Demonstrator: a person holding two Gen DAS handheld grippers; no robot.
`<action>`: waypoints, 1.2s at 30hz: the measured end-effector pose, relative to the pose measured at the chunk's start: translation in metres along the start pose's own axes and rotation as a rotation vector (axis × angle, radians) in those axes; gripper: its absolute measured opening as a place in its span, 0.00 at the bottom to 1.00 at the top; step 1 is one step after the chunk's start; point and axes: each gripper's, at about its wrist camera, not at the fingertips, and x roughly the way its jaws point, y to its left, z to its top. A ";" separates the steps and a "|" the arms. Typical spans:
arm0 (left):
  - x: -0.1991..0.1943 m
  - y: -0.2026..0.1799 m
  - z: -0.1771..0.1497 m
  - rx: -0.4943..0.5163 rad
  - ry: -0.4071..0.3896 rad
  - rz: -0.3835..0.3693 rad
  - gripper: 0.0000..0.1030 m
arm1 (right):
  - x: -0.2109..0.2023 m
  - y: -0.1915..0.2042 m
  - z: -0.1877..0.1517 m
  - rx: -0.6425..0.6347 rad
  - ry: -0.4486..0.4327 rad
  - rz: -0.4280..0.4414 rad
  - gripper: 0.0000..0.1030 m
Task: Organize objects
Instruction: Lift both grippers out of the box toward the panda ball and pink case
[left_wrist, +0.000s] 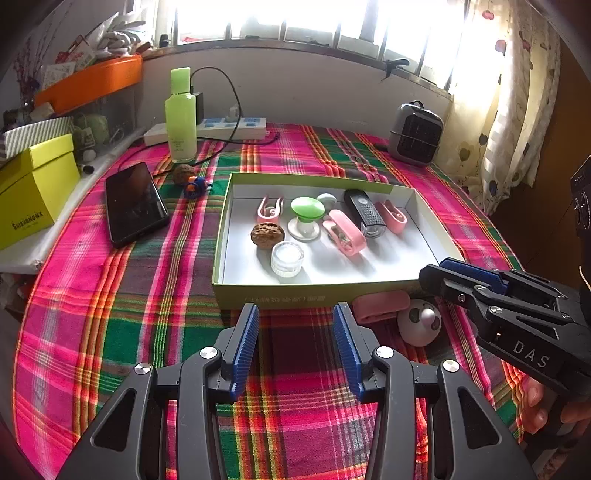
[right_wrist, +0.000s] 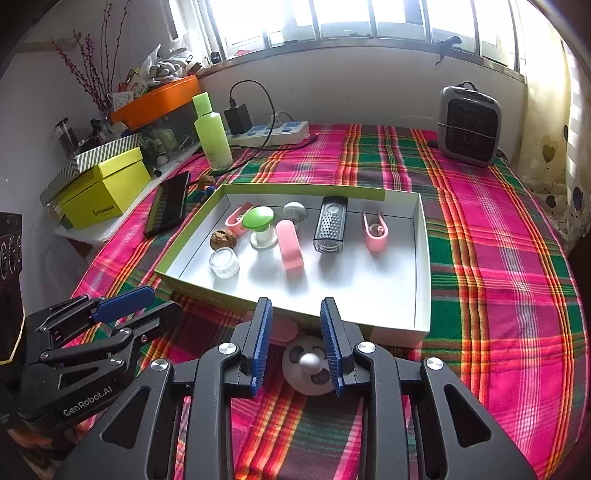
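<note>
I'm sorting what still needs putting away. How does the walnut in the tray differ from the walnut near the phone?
The walnut in the tray lies inside the tray, beside a small clear jar. The walnut near the phone sits outside it on the plaid cloth, next to a blue and orange toy. The tray one shows in full; the toy partly hides the other. Both are brown and wrinkled.
</note>
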 end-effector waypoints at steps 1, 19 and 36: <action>-0.001 0.000 -0.002 0.000 0.000 -0.005 0.40 | -0.001 0.000 -0.002 0.000 -0.002 -0.003 0.28; 0.014 0.002 -0.025 -0.017 0.053 -0.071 0.40 | 0.012 -0.006 -0.040 0.055 0.036 -0.057 0.42; 0.026 0.008 -0.021 -0.017 0.075 -0.085 0.41 | 0.030 0.006 -0.034 -0.027 0.063 -0.149 0.49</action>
